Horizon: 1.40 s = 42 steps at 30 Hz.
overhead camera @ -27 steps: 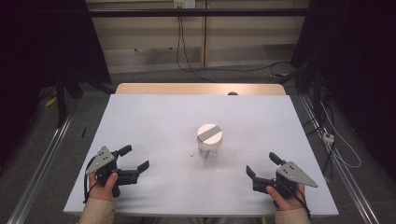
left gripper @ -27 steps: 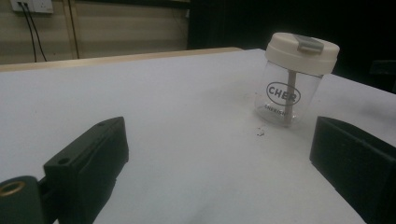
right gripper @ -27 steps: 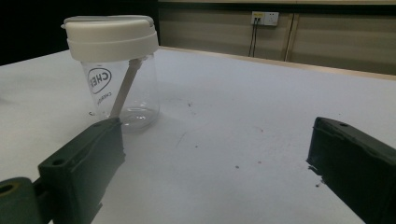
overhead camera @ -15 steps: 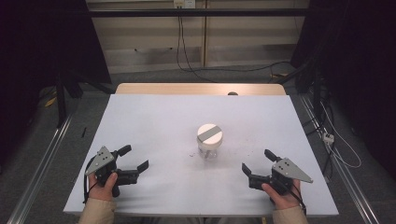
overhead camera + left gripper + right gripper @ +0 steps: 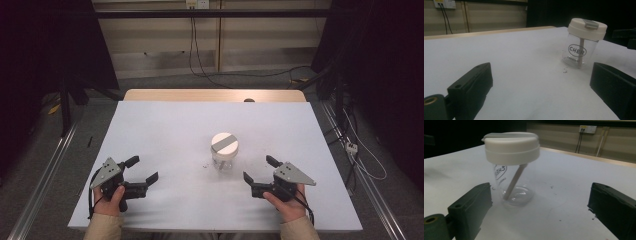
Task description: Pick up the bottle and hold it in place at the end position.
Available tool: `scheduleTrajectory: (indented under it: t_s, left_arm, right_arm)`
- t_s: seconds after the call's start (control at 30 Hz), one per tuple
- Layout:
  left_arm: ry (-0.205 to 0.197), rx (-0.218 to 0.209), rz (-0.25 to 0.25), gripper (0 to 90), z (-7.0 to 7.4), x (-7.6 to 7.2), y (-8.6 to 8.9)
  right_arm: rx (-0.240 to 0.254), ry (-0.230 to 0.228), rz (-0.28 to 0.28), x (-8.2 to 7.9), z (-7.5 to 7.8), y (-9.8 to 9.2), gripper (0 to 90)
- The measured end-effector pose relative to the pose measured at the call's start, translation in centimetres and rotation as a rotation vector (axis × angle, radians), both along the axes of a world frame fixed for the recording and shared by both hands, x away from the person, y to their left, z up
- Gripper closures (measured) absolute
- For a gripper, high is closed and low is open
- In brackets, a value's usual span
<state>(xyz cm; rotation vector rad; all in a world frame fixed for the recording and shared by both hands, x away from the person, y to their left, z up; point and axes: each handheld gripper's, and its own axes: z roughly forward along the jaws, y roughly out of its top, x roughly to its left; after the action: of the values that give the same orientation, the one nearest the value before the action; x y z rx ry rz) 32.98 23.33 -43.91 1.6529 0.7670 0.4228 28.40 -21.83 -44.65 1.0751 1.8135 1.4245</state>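
Observation:
A clear plastic jar [image 5: 224, 152] with a white lid and a grey bar on top stands upright near the middle of the white table [image 5: 170, 130]. A thin stick leans inside the jar [image 5: 512, 170]. My left gripper [image 5: 141, 170] rests at the front left, jaws wide apart and empty, well away from the jar [image 5: 582, 41]. My right gripper [image 5: 260, 170] is at the front right, also open and empty, pointing at the jar from close by, with the jar just beyond its left jaw in the right gripper view.
A few dark specks [image 5: 206, 164] lie on the table just left of the jar. A wooden strip [image 5: 210, 95] edges the table's far side. Cables and a wall socket [image 5: 195, 4] are behind the table; metal rails [image 5: 45, 170] run along the floor.
My right gripper has moved left and slightly forward, closer to the jar. The left gripper and the jar have stayed in place.

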Motion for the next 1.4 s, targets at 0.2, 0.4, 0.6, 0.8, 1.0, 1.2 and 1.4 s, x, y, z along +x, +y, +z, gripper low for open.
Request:
scheduleTrajectory:
  t_s: [0.2, 0.4, 0.6, 0.8, 1.0, 1.2, 1.4]
  left_arm:
    - [0.003, -0.006, 0.002, 4.2, -0.1, 0.0, 0.0]
    - [-0.003, -0.008, -0.010, 4.2, 0.0, 0.0, -0.1]
    - [-0.005, -0.009, -0.008, 4.2, 0.0, 0.0, -0.1]
    - [-0.006, -0.007, -0.009, 4.2, 0.0, 0.1, -0.1]
    - [-0.009, -0.004, -0.015, 4.2, -0.1, 0.1, -0.3]
    - [-0.006, -0.007, -0.011, 4.2, -0.1, 0.2, -0.3]
    - [-0.006, -0.007, -0.015, 4.2, -0.2, 0.4, -0.4]
  right_arm:
    - [-0.009, 0.025, 0.031, 0.9, -0.2, 1.4, 4.5]
    - [-0.012, 0.050, 0.038, 1.9, -0.5, 2.6, 4.6]
    - [-0.015, 0.046, 0.043, 3.0, -0.4, 3.8, 5.2]
    - [0.001, 0.066, 0.025, 4.5, -0.5, 4.6, 5.1]
    - [0.008, 0.072, 0.023, 5.4, -0.5, 5.6, 5.2]
    - [-0.007, 0.090, 0.030, 6.0, -0.9, 6.5, 5.4]
    - [-0.037, 0.093, 0.019, 6.8, -0.8, 7.3, 7.0]
